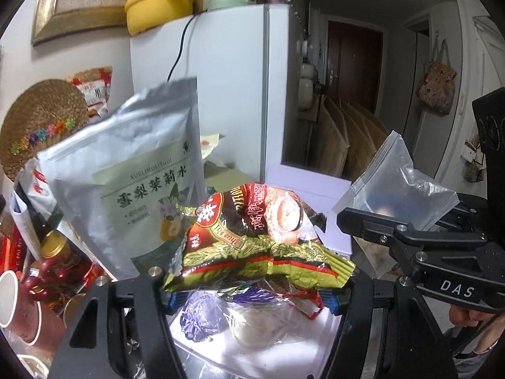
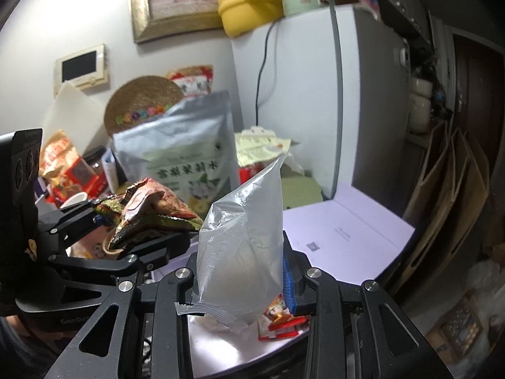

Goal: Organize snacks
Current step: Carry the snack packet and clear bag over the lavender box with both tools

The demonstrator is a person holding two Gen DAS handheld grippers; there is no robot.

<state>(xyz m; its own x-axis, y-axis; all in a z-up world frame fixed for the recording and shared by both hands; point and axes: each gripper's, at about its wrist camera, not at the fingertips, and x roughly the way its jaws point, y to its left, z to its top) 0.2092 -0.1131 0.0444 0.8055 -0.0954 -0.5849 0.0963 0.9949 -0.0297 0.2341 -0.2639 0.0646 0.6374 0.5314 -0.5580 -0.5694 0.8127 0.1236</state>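
Observation:
In the left wrist view my left gripper (image 1: pixel 252 297) is shut on a crumpled brown, gold and green snack packet (image 1: pixel 258 237), its blue pads pressing on the lower edge. My right gripper (image 2: pixel 243 290) is shut on a translucent silver packet (image 2: pixel 243 252) that stands upright between its fingers. Each wrist view shows the other tool: the right gripper (image 1: pixel 404 218) with the silver packet (image 1: pixel 397 183) at the right, the left gripper (image 2: pixel 135 227) with the brown packet (image 2: pixel 151 208) at the left. Below lie loose snacks, a purple packet (image 1: pixel 202 315) and red wrappers (image 2: pixel 281 319).
A large silver pouch with a green label (image 1: pixel 135 189) stands behind the brown packet. A white fridge (image 1: pixel 221 79) rises at the back, with flattened cardboard (image 1: pixel 341 145) beside it. A pale lavender box top (image 2: pixel 347 230) lies ahead. Mugs (image 1: pixel 19 309) and jars crowd the left.

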